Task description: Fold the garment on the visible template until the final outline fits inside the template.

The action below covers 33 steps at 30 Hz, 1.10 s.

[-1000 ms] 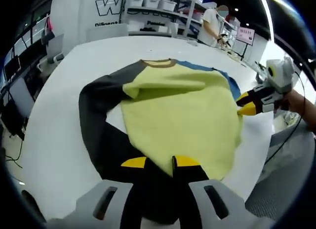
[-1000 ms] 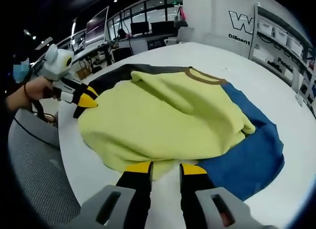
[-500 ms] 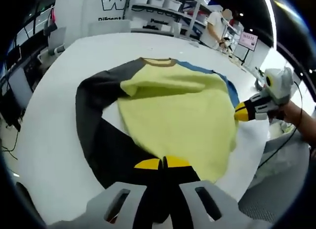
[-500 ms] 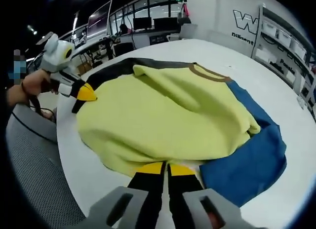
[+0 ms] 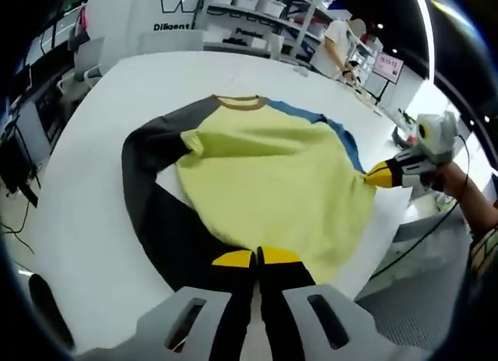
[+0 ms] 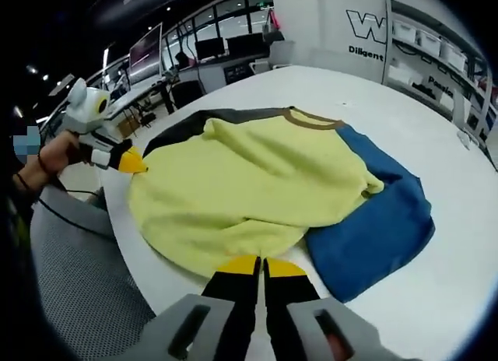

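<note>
In the left gripper view the left gripper (image 5: 257, 257) has its yellow tips pressed together on the hem of the garment (image 5: 272, 182), where dark sleeve meets yellow body; the pinched cloth itself is hidden. In the right gripper view the right gripper (image 6: 261, 266) likewise pinches the yellow hem beside the blue sleeve (image 6: 373, 221). No template outline can be made out under the cloth. The sweatshirt lies on a white table (image 5: 85, 190), shelves (image 5: 257, 11) behind. Its brown collar (image 5: 241, 103) points away from both grippers, long axis hem to collar.
</note>
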Tool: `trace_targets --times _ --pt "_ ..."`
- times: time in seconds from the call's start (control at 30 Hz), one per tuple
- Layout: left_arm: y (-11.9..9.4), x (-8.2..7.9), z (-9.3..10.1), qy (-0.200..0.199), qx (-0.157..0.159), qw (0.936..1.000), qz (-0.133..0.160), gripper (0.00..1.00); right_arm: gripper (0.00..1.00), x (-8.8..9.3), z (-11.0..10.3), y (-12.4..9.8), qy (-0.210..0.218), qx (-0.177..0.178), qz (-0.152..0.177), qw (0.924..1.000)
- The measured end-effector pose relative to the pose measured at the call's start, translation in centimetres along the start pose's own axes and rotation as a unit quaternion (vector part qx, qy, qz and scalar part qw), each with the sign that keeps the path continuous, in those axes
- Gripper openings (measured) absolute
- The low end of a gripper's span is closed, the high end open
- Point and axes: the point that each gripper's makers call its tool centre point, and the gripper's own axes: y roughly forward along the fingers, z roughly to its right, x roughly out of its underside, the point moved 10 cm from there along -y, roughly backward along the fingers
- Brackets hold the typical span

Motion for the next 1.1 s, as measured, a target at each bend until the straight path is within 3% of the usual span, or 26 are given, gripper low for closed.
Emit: trace_targets --times 0.3,0.43,0.87,0.97,1.07,1.1 --pt "-2.4 -0.9 1.2 -0.018 0.012 0.9997 0.01 0.0 0.0 -0.1 -0.1 -3.3 0.039 -0.007 0.015 0.9991" --pt "-2.5 -0.8 1.3 -0.017 0.012 0.9998 0.008 0.0 0.0 0.0 -0.1 -3.6 0.041 -0.007 0.015 0.999" --pt "-4.2 -0.1 3.0 -0.009 0.018 0.9994 -0.028 0.0 0.0 0.7 -0.5 -6.7 0.069 -0.008 0.018 0.9974" --pt "-4.7 0.5 3.8 0.016 0.012 0.9979 -0.062 0.0 0.0 0.7 -1.3 -8.2 0.051 -0.019 -0.011 0.9985" --pt "-5.1 1.5 4.8 0.046 0.003 0.9935 -0.105 0.0 0.0 1.6 -2.2 -9.4 0.024 -0.035 -0.072 0.9965" --pt "-5.1 1.5 4.7 0.052 -0.001 0.9925 -0.11 0.0 0.0 1.8 -2.3 -9.5 0.02 -0.037 -0.076 0.9962"
